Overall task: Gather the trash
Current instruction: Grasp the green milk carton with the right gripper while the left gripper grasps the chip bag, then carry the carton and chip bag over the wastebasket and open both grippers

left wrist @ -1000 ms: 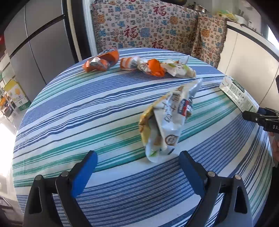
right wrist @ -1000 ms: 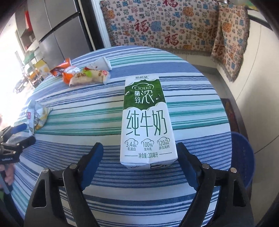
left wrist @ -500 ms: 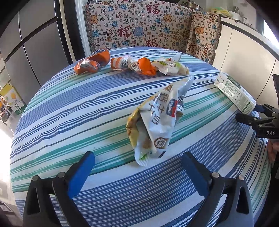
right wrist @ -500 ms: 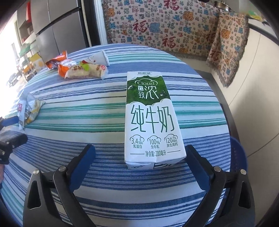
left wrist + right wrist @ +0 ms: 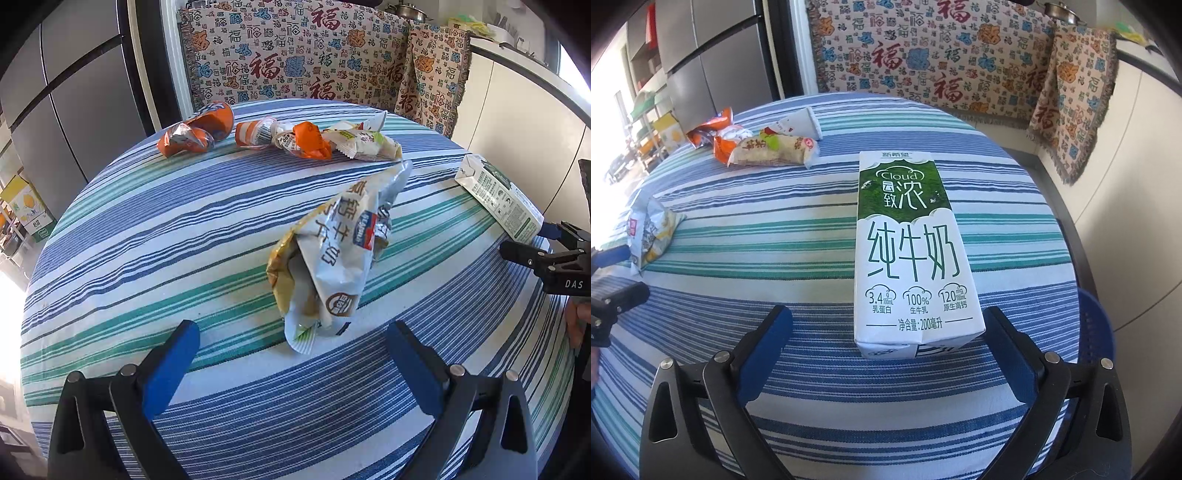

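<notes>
A crumpled white and yellow snack bag (image 5: pixel 332 266) lies on the striped round table, just ahead of my open, empty left gripper (image 5: pixel 291 354); it also shows at the left in the right wrist view (image 5: pixel 650 232). A green and white milk carton (image 5: pixel 908 254) lies flat just ahead of my open, empty right gripper (image 5: pixel 886 339), its near end level with the fingertips; it also shows at the table's right edge in the left wrist view (image 5: pixel 498 195). Orange wrappers (image 5: pixel 195 129) and a pale snack packet (image 5: pixel 362 144) lie at the far side.
The table (image 5: pixel 147 236) has a blue, green and white striped cloth. A blue bin (image 5: pixel 1097 332) stands on the floor beyond the table's right edge. A patterned cloth covers the seat (image 5: pixel 295 59) behind, grey cabinets (image 5: pixel 74 92) at left.
Both grippers have edged closer to their items: the left toward the snack bag, the right toward the milk carton, with the right jaws opening a little wider. Nothing on the table has moved.
</notes>
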The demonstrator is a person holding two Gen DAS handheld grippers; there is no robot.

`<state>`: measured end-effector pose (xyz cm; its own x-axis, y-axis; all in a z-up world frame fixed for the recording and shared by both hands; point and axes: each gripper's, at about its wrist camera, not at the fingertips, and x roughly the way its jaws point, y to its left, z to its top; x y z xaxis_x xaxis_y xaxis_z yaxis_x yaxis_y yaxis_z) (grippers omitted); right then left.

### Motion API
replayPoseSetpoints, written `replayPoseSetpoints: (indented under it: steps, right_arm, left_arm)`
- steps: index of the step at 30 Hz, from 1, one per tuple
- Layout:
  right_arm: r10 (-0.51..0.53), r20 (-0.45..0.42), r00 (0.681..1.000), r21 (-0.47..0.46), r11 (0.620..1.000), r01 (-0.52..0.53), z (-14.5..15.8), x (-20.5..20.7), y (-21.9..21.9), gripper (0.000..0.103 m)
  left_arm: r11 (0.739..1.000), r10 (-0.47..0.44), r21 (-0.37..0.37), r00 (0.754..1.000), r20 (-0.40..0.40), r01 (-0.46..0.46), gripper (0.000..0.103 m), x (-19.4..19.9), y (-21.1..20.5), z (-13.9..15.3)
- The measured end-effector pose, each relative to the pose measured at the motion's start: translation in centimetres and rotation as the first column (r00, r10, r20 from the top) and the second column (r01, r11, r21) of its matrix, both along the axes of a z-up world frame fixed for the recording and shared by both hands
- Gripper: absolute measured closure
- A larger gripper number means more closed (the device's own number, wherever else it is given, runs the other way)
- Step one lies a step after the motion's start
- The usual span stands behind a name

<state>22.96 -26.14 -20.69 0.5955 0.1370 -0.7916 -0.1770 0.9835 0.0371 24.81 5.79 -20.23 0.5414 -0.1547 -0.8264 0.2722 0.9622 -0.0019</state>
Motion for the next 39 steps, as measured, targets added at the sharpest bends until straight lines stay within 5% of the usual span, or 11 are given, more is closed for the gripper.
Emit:
replayPoseSetpoints:
  steps: [3,9,13,22,25,26,28,30,39]
  right_arm:
    - [0.006,0.003,1.0,0.027,1.0,-0.006,0.1,0.0,-0.3,0.001]
    - [-0.009,-0.027,1.0,0.211,0.977,0.014,2.1,-0.3,-3.4,0.002]
    - [0.008,-0.04,0.999,0.214,0.977,0.001,4.8,0.9,-4.3,0.002]
    - [0.09,-0.235,0.968,0.057,0.995,-0.079,5.4,7.3,-1.1,0.005]
    - [0.101,-0.309,0.946,0.008,0.995,-0.104,4.1,8.2,0.0,0.014]
    - [0.096,-0.32,0.943,-0.012,0.994,-0.105,3.8,8.2,0.2,0.024]
    - [0.08,-0.311,0.947,-0.038,0.995,-0.097,3.8,7.9,0.2,0.053]
    - [0.085,-0.276,0.957,-0.005,0.996,-0.09,4.5,7.1,-0.2,0.055]
    - [0.055,-0.133,0.99,0.095,0.995,-0.042,9.2,3.7,-5.4,0.055]
  left_arm:
    - [1.0,-0.006,-0.009,1.0,-0.001,0.006,0.001,0.0,0.1,0.0]
    - [0.986,-0.03,-0.166,1.0,0.01,0.031,0.001,-0.5,2.3,1.6]
    - [0.974,-0.094,-0.205,0.995,0.039,0.1,0.001,-0.2,1.5,2.9]
    - [0.986,-0.149,-0.078,0.989,0.026,0.15,0.002,3.3,-2.6,2.0]
    - [0.984,-0.179,-0.013,0.984,0.01,0.179,0.03,3.9,-3.7,2.0]
    - [0.984,-0.175,0.015,0.985,0.005,0.175,0.046,4.1,-3.9,1.9]
    - [0.985,-0.172,0.02,0.985,-0.001,0.172,0.054,4.3,-4.0,1.9]
    - [0.987,-0.159,0.005,0.987,-0.002,0.159,0.069,4.4,-4.0,2.2]
    - [0.973,-0.184,-0.134,0.982,0.028,0.186,0.076,3.0,-8.1,5.6]
